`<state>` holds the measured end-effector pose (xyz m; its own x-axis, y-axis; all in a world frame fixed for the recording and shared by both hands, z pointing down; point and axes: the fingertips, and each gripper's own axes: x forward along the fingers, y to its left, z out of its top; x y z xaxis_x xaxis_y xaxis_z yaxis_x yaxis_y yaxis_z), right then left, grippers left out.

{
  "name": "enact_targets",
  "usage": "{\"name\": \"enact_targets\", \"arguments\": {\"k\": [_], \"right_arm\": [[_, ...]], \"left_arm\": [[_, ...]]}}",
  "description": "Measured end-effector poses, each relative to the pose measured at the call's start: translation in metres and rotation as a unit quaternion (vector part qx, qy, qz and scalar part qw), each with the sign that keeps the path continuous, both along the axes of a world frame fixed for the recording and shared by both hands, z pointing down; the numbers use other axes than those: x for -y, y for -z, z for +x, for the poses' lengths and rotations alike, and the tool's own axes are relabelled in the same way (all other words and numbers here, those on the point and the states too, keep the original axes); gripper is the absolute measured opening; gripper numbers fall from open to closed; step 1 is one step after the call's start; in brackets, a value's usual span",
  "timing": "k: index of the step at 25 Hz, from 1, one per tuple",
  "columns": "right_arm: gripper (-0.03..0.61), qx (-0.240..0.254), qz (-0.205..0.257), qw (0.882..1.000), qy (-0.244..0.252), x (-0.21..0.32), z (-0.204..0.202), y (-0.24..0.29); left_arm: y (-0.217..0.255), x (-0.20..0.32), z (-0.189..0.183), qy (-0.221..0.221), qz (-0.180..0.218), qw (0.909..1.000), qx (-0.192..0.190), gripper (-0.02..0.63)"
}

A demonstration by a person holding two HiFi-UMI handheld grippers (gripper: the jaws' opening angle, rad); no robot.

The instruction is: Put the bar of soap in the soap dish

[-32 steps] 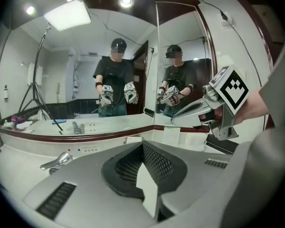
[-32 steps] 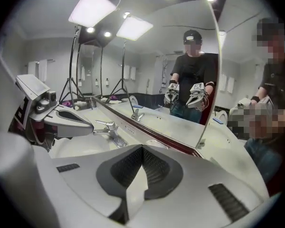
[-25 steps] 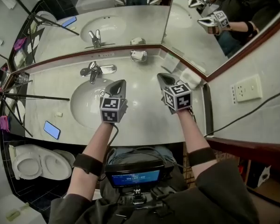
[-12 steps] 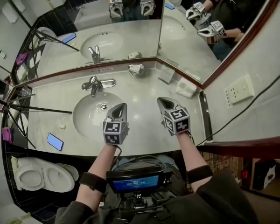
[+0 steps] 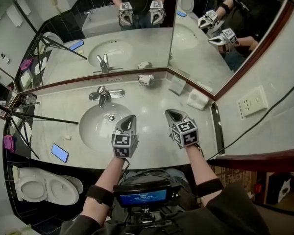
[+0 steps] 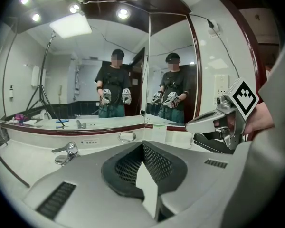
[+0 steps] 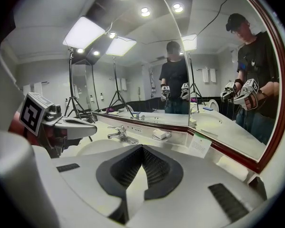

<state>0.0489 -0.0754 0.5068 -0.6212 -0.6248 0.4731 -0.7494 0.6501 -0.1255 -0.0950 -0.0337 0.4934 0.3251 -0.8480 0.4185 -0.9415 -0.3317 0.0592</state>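
Note:
A white soap dish (image 5: 146,80) in a chrome ring hangs on the back wall right of the faucet; it also shows in the left gripper view (image 6: 127,136) and the right gripper view (image 7: 160,135). Whether anything lies in it I cannot tell. A small white bar-like piece (image 5: 67,137) lies on the counter left of the basin. My left gripper (image 5: 131,117) hovers over the basin's right rim, jaws shut and empty (image 6: 143,146). My right gripper (image 5: 170,113) hovers over the counter beside it, also shut and empty (image 7: 142,148).
A faucet (image 5: 104,95) stands behind the oval basin (image 5: 95,126). A card (image 5: 177,84) and a folded white towel (image 5: 198,99) sit at the back right corner. A phone (image 5: 60,152) lies front left, tripod legs (image 5: 49,117) cross the left counter. Mirrors line the back.
Both grippers have drawn back a little from the faucet toward the counter's front edge, still side by side and shut. The head view has shifted, so the counter sits lower in it.

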Motion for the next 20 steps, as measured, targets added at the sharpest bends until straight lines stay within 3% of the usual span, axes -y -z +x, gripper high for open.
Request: {"name": "enact_targets", "arguments": {"k": [2,5,10,20], "right_arm": [[0.018,-0.006,0.002,1.000,0.003,0.004,-0.003,0.000],[0.018,-0.015,0.002,1.000,0.008,0.012,-0.006,-0.002],[0.018,-0.032,0.002,0.999,0.014,0.034,-0.009,-0.008],[0.020,-0.064,-0.012,0.998,0.007,0.094,-0.012,-0.044]], "left_arm": [[-0.003,0.005,0.000,0.003,-0.003,1.0000,0.003,0.010],[-0.010,0.016,0.003,0.000,-0.013,0.9999,0.001,0.069],[-0.027,0.048,0.014,-0.015,-0.040,0.9991,-0.005,0.230],[-0.072,0.140,0.031,-0.043,-0.087,0.9953,0.008,0.406]]}}
